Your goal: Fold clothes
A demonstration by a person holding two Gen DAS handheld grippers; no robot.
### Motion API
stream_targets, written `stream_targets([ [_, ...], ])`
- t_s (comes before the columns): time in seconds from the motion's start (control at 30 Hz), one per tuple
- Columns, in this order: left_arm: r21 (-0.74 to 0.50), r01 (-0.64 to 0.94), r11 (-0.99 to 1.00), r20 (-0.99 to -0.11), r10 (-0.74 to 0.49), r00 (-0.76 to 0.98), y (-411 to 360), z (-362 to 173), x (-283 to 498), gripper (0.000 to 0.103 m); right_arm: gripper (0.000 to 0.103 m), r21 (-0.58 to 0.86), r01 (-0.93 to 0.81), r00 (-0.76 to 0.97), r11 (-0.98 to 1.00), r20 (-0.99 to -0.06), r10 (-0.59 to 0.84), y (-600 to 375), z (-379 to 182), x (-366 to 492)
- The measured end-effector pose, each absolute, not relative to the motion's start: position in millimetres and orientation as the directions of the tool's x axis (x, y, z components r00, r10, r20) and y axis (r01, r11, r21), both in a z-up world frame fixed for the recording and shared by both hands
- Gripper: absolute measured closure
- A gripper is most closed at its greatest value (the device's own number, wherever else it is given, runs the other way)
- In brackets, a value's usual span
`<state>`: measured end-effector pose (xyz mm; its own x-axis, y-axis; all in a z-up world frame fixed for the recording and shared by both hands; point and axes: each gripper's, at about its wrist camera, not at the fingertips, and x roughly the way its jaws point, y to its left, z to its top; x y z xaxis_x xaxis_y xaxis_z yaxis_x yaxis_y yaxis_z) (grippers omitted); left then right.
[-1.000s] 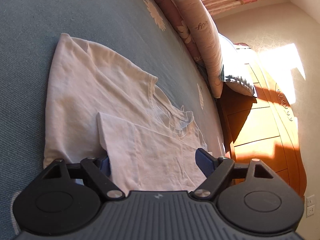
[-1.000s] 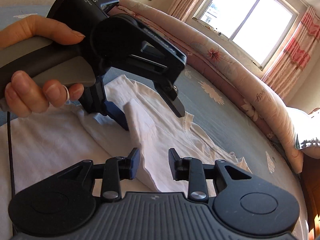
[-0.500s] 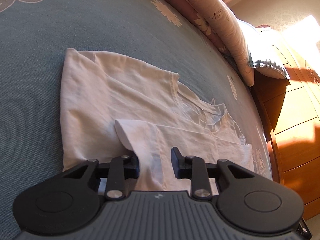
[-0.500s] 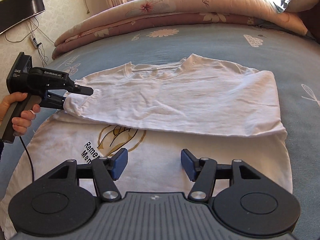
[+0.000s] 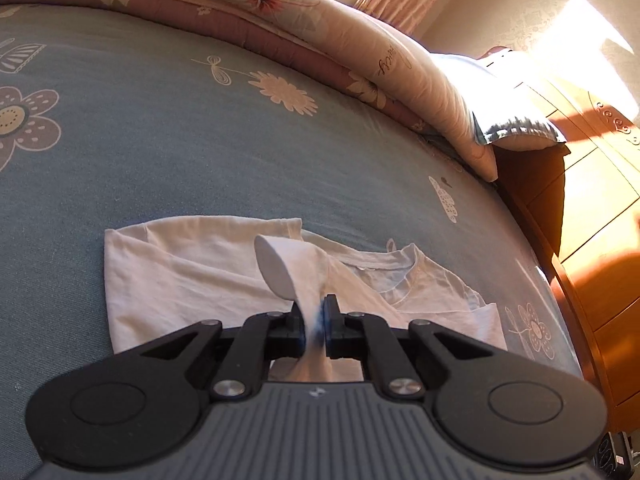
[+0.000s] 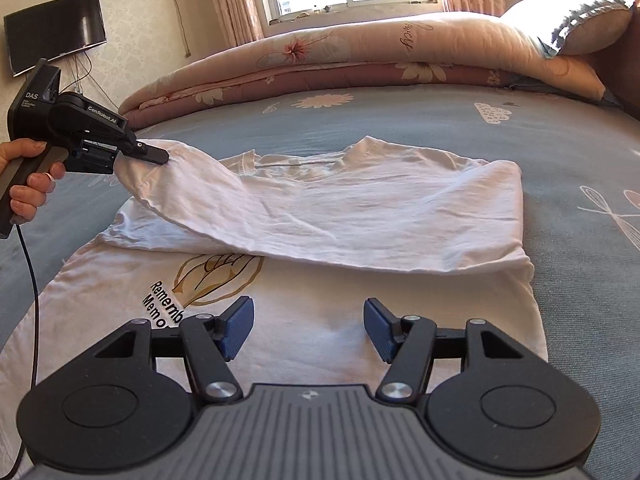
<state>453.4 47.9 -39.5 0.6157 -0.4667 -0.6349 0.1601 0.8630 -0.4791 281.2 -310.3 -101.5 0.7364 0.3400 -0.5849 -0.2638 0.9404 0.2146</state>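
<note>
Between the left gripper jaws, a sleeve of the white T-shirt on the bed is clamped and lifted; the thin pinch could slip. Right gripper jaws stand apart (nothing between), and only its view shows the shirt's print.

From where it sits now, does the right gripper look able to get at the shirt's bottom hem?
Probably yes. The right gripper is open and empty over the white T-shirt, with only flat cloth ahead of its fingers. The left gripper pinches the sleeve far off to the side, out of the way.
</note>
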Motion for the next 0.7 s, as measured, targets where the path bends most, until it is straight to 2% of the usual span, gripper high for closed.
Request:
stream_targets([
  [0.07, -0.485, 0.129, 0.865, -0.632, -0.449, 0.632, 54, -43, 455, 0.097, 0.037, 0.219, -0.253, 0.74, 0.942, -0.584, 0.334, -312, -103, 283],
  [0.27, -0.505, 0.023, 0.863, -0.724, -0.438, 0.533, 60, -92, 467, 0.096, 0.036, 0.189, -0.259, 0.744, 0.947, -0.586, 0.32, -309, -106, 281],
  [0.4, -0.54, -0.017, 0.841, -0.723, -0.454, 0.52, 70, -103, 467, 0.085, 0.036, 0.175, -0.259, 0.749, 0.95, -0.585, 0.312, -309, -106, 281],
  [0.5, -0.547, -0.016, 0.837, -0.725, -0.464, 0.508, 72, -106, 465, 0.084, 0.036, 0.153, -0.242, 0.769, 0.958, -0.572, 0.286, -313, -102, 281],
  [0.63, -0.562, -0.017, 0.827, -0.721, -0.48, 0.501, 75, -108, 465, 0.083, 0.036, 0.062, -0.183, 0.83, 0.981, -0.525, 0.188, -325, -88, 277],
  [0.7, -0.574, -0.01, 0.819, -0.714, -0.495, 0.496, 75, -108, 464, 0.077, 0.036, -0.01, -0.116, 0.85, 0.993, -0.518, 0.094, -335, -84, 279],
])
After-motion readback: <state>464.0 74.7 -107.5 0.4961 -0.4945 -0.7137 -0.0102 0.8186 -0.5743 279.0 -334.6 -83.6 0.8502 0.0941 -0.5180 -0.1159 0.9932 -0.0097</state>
